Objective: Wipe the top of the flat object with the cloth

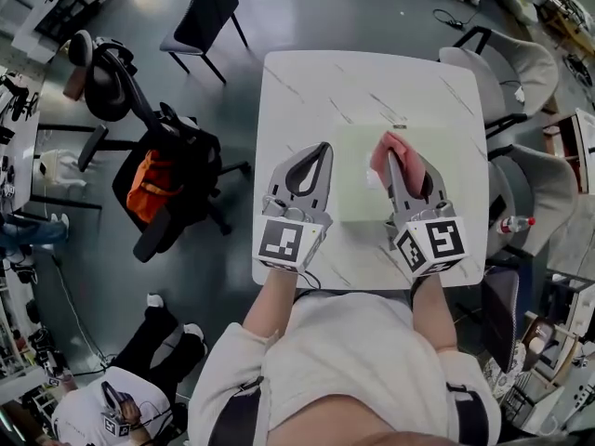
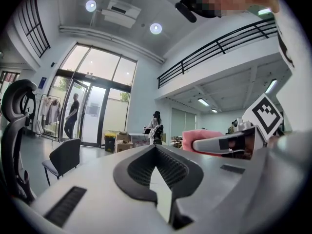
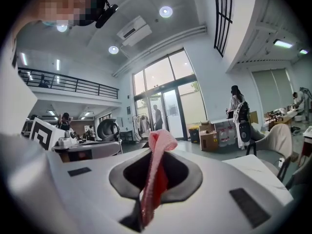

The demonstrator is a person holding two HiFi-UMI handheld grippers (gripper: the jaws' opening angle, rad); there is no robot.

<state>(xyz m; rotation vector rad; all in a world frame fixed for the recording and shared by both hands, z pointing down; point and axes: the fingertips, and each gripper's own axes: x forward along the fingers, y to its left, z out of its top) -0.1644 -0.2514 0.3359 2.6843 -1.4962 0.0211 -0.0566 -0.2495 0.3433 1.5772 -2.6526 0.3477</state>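
Nearest the camera we see the person's white-shirted torso (image 1: pixel 353 360), with both forearms reaching forward over the white marble-pattern square counter (image 1: pixel 307 91). The left gripper (image 1: pixel 324 149) rests just left of the pale green flat rectangular pad (image 1: pixel 358 189). Its jaws meet at the tips and hold nothing. The right gripper (image 1: pixel 392 161) has its jaws clamped on the pink cloth (image 1: pixel 383 145), which stands between them. The cloth lies over the far right part of the pad. We cannot confirm contact between cloth and pad.
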